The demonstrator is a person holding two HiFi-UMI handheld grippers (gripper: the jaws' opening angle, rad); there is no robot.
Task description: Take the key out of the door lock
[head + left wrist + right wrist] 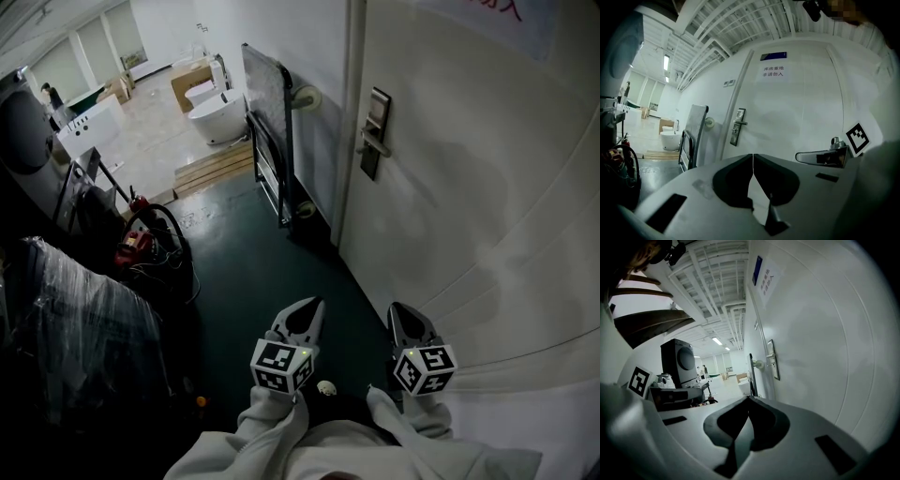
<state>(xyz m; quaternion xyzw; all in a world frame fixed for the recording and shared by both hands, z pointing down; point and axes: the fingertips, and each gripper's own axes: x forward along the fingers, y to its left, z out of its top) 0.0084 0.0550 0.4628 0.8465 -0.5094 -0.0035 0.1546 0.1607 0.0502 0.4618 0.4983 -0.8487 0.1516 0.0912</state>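
A dark lock plate [375,133] with a silver lever handle [372,143] sits on the white door [469,187], well ahead of both grippers. The plate also shows in the left gripper view [737,126] and in the right gripper view [772,365]. It is too small for me to make out a key. My left gripper [307,309] and right gripper [401,312] are side by side low in the head view, pointing toward the door. The left gripper's [753,155] jaws meet at the tips with nothing between them. So do the right gripper's [748,398].
A folded metal cart [272,131] leans on the wall left of the door, by a round wall fitting [305,97]. Further back are a white tub [217,114] and wooden boards [214,169]. Red equipment [136,246] and plastic-wrapped goods [75,319] crowd the left. The floor is dark green.
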